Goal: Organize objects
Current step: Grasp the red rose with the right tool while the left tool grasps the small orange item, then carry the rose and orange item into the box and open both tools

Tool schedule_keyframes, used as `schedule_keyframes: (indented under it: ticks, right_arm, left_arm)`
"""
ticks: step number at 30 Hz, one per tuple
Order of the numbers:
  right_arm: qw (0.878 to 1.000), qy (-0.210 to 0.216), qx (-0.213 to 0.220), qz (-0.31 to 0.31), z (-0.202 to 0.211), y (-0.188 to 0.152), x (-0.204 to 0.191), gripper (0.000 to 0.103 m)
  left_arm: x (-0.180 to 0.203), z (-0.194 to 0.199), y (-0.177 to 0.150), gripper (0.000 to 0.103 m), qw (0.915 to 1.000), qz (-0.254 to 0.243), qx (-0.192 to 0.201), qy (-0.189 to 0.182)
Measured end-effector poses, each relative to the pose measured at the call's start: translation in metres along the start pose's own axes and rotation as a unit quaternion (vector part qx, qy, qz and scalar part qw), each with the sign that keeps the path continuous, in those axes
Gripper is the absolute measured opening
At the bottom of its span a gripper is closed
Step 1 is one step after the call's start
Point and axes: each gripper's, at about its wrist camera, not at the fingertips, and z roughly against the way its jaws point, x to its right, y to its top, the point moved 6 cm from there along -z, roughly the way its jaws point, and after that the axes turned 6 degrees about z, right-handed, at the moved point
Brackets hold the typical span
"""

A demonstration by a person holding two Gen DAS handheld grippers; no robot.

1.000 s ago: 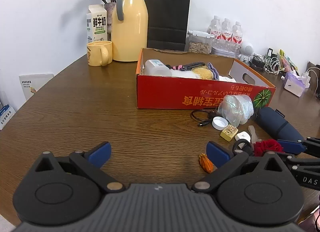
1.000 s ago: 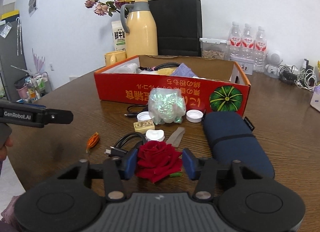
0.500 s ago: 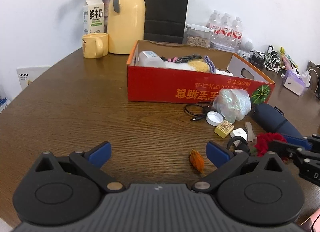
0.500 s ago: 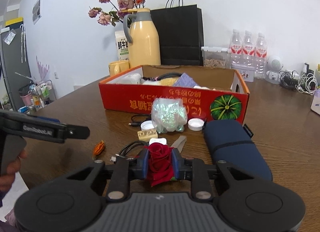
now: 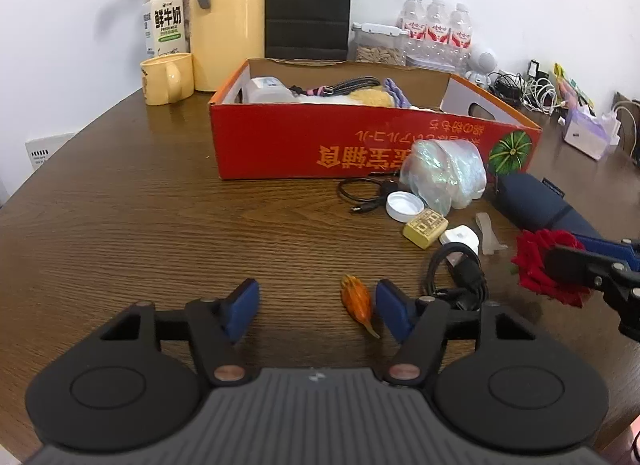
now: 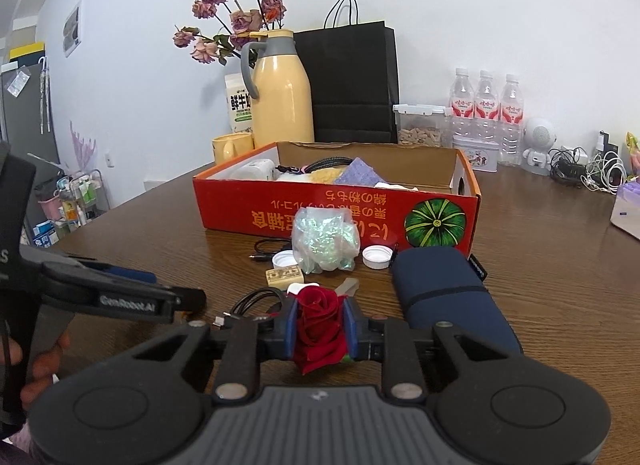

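Three water bottles [image 6: 486, 105], two white caps [image 6: 377, 256], one red box [image 6: 336, 213]

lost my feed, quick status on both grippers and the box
Right gripper shut on red rose. Left gripper closing around orange bud. Red box path clear.

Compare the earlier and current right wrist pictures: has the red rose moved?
Yes. The red rose lay on the table between open tongs; now the right tongs grip it, raised off the wood, its bloom overlapping the white charger by the black cable.

Left hand-held gripper [image 5: 316, 307] closing, nothing clamped; right hand-held gripper [image 6: 320, 325] clamped tight.
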Motion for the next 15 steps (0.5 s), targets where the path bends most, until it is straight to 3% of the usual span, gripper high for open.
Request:
schedule_keyframes:
  ticks: [6,8,15]
  right_arm:
    - [1.000,0.002,0.000,0.000,-0.001,-0.001,0.000,0.022]
    - [1.000,0.003,0.000,0.000,-0.001,-0.001,0.000,0.022]
    - [1.000,0.005,-0.002,0.000,-0.004,-0.001,-0.001,0.022]
  left_arm:
    - [0.008,0.001,-0.002,0.033,0.9998,-0.019,0.006,-0.006]
    - [0.010,0.002,-0.003,0.016,0.9996,-0.023,0.006,-0.014]
    - [0.013,0.004,-0.004,0.014,0.9990,-0.032,0.009,-0.029]
